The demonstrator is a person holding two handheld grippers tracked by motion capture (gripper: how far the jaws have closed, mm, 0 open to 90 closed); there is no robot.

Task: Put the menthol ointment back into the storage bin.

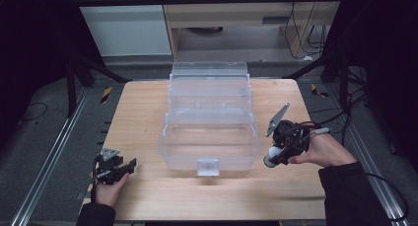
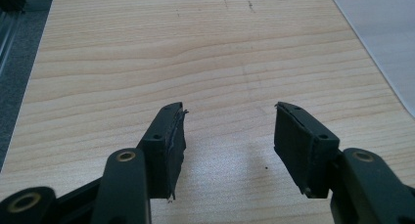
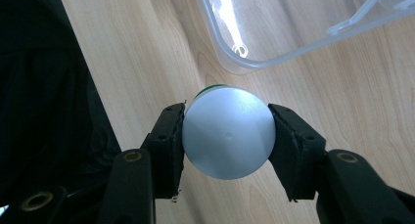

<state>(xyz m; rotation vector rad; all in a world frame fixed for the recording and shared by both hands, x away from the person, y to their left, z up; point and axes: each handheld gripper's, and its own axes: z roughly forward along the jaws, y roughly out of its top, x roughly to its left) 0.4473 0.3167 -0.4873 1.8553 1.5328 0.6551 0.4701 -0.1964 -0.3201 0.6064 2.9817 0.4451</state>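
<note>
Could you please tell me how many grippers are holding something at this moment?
1. The right gripper, beside the clear plastic tiered box, clamps a white round-capped container. The left gripper, near the wooden table's front-left corner, is open and holds nothing.

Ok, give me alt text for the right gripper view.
The right gripper is shut on a white round-ended object with a green edge, above the wooden table. A corner of the clear plastic box lies just beyond.

Clear box [image 1: 209,137], pale wood-grain table [image 1: 148,137], white green-rimmed bottle [image 3: 227,131], black fingers [image 3: 169,141]
</note>
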